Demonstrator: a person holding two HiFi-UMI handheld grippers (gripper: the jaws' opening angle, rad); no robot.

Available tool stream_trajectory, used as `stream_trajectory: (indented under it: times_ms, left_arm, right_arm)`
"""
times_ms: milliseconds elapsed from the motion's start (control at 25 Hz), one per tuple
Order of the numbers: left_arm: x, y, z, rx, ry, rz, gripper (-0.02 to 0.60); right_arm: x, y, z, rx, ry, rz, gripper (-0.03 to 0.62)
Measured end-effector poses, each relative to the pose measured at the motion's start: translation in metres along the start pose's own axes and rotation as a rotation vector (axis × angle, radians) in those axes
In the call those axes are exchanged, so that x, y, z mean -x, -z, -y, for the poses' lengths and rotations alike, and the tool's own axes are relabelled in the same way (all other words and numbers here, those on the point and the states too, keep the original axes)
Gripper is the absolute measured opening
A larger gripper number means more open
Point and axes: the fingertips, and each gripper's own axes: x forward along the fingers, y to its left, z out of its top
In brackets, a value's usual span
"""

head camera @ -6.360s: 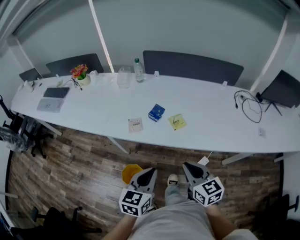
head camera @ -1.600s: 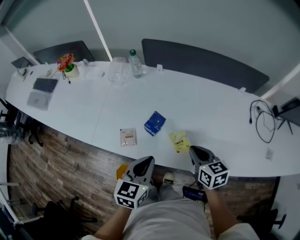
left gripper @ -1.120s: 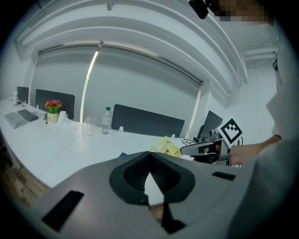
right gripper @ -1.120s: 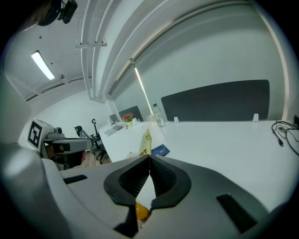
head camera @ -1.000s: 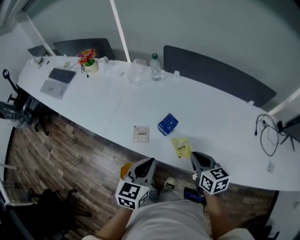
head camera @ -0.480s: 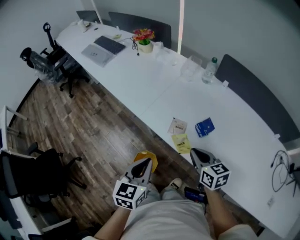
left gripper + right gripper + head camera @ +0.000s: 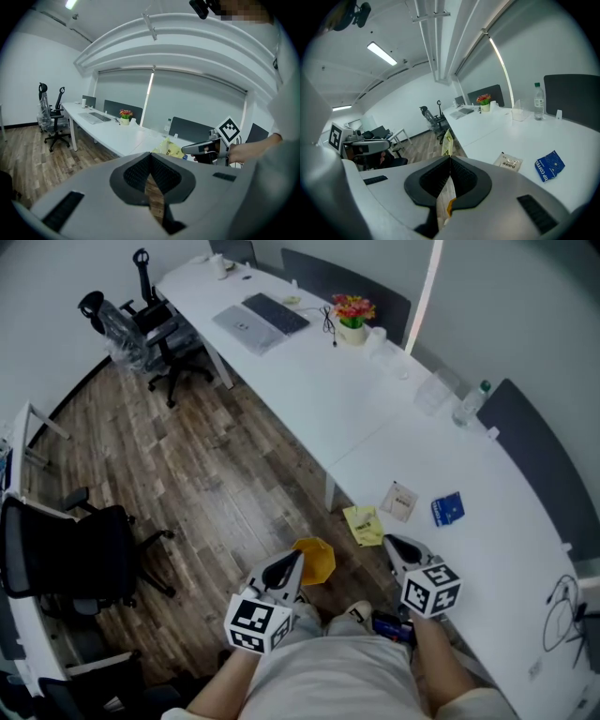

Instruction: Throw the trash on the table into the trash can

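Now the right gripper point(image 7: 388, 542) clenches the yellow packet point(image 7: 362, 523), formerly lying on the table point(image 7: 319, 399).

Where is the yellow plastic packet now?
Head view, right of centre: yellow plastic packet clamped in the right hand-held gripper, beside the white table's edge, near the yellow trash can.

The yellow packet point(image 7: 363, 524) has left the table point(image 7: 309, 381) — now pinched in the right gripper's point(image 7: 390, 542) jaws.

You see a brown wood floor point(image 7: 216, 474). The white table point(image 7: 309, 381) looks smooth. The yellow wrapper point(image 7: 363, 524) looks like thin plastic.
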Motion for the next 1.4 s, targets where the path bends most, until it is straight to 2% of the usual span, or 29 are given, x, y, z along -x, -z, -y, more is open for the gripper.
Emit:
stream_trajectory:
  times_ms: [440, 1000, 1400]
  left_arm:
    - [0.022, 0.012, -0.057, 0.037, 0.002, 0.001, 0.002]
    - [0.019, 0.01, -0.088, 0.105, -0.096, 0.008, 0.001]
    - [0.006, 0.046, -0.099, 0.162, -0.138, -0.044, 0.002]
  right_arm:
    - [-0.05, 0.0, -0.04, 0.002, -0.02, -0.034, 0.032]
    - [-0.092, 0.01, -0.045, 0.041, -0.111, -0.165, 0.032]
    - [-0.128, 0.058, -0.033, 0.068, -0.221, -0.285, 0.032]
